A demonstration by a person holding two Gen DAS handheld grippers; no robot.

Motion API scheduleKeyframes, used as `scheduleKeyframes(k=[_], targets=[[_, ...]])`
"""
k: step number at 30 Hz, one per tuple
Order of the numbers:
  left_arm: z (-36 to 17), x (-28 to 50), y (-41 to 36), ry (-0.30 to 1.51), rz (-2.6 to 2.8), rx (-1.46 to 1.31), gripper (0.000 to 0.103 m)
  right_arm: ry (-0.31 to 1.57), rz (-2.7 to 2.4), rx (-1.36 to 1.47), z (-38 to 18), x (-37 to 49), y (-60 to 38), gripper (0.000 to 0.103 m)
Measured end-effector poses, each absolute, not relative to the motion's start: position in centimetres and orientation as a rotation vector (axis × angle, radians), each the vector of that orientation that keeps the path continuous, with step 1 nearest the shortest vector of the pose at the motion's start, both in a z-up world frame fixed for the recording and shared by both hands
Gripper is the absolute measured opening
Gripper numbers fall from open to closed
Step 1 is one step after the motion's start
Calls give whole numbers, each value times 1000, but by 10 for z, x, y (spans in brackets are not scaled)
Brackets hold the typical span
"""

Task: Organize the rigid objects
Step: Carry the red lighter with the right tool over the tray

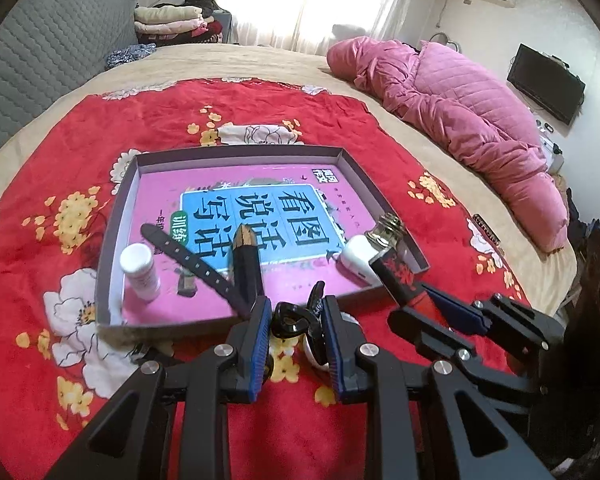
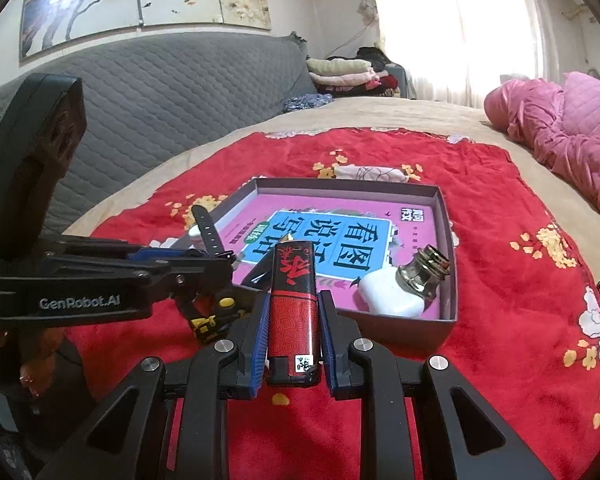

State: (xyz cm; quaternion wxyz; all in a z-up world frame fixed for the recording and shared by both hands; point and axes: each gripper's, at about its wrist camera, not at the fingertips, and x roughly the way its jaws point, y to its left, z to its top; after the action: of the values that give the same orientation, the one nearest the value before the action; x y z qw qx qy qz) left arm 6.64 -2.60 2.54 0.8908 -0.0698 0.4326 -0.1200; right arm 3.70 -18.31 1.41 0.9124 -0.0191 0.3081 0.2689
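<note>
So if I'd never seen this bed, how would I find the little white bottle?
Start at the red flowered blanket on the bed and find the shallow box lying on it, with a pink book flat inside. The white bottle stands upright in the box's near left corner, beside a black watch strap. It is the only plain white cylinder; the other white thing, a bulb, lies on its side with a metal screw end.

One shallow tray (image 1: 356,168) noted. Inside it: one booklet (image 1: 260,208), one white pill bottle (image 1: 140,266), one black strap (image 1: 188,258), one white bulb (image 2: 396,294). At its near edge: two grippers, one lighter (image 2: 294,308).
</note>
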Motion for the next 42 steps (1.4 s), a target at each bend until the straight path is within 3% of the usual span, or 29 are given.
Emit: scheduleKeyframes(k=[42], targets=[[-34,146,-63,991,-216,-109,26,616,442,12,2,89,-199,23]])
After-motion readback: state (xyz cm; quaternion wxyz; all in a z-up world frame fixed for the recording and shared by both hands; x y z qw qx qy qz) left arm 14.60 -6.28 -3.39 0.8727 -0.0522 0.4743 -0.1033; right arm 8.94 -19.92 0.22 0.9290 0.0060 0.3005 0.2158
